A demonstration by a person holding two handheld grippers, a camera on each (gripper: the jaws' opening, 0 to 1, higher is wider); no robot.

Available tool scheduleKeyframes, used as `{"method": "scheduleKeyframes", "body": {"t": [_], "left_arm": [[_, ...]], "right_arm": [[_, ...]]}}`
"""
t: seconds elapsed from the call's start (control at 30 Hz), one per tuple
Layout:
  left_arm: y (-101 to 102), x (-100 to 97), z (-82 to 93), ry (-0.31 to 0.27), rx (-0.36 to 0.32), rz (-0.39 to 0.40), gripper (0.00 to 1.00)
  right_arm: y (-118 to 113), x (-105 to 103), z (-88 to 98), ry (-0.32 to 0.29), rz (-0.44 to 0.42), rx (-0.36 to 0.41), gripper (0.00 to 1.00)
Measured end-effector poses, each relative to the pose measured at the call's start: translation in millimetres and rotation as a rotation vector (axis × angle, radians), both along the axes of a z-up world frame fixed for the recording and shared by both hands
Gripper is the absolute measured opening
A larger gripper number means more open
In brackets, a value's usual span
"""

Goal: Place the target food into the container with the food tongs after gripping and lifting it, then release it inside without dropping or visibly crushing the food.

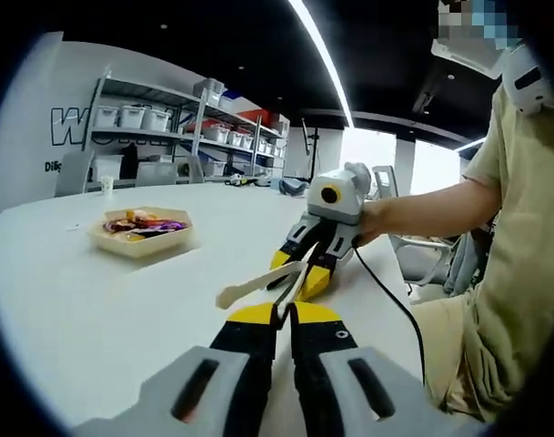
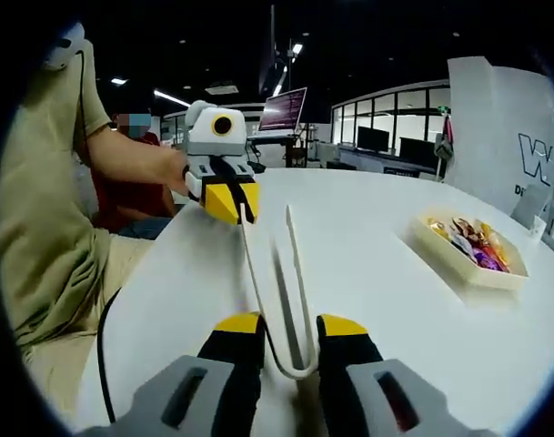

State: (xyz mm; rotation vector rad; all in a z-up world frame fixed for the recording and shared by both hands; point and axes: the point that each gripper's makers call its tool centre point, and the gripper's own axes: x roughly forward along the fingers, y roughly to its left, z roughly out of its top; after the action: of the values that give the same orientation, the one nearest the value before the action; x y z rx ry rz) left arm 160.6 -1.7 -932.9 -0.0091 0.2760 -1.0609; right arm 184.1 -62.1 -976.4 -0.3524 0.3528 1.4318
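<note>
The tongs (image 2: 281, 291) are held by their hinged end between the jaws of the right gripper (image 2: 290, 332), above the table (image 2: 377, 273). Their arms are spread open and nothing is gripped in them. One arm tip is touched or lightly pinched by the left gripper (image 2: 229, 205), whose jaws appear nearly closed. The food (image 2: 468, 241) lies in a tray (image 2: 458, 264) well apart, to one side. A separate container cannot be made out.

The tongs should be steadied, then freed by the left gripper, and squeezed gently enough that the food is not crushed. Their long axis runs away from the right gripper, tips pointing toward the left gripper, not the tray.
</note>
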Motion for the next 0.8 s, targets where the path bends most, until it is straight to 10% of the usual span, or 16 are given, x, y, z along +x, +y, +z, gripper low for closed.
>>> {"method": "scheduleKeyframes", "body": {"t": [0.8], "left_arm": [[-1, 0.4, -17.6, 0.018, 0.048, -0.044, 0.03]], "right_arm": [[-6, 0, -1.0, 0.009, -0.025, -0.022, 0.21]]}}
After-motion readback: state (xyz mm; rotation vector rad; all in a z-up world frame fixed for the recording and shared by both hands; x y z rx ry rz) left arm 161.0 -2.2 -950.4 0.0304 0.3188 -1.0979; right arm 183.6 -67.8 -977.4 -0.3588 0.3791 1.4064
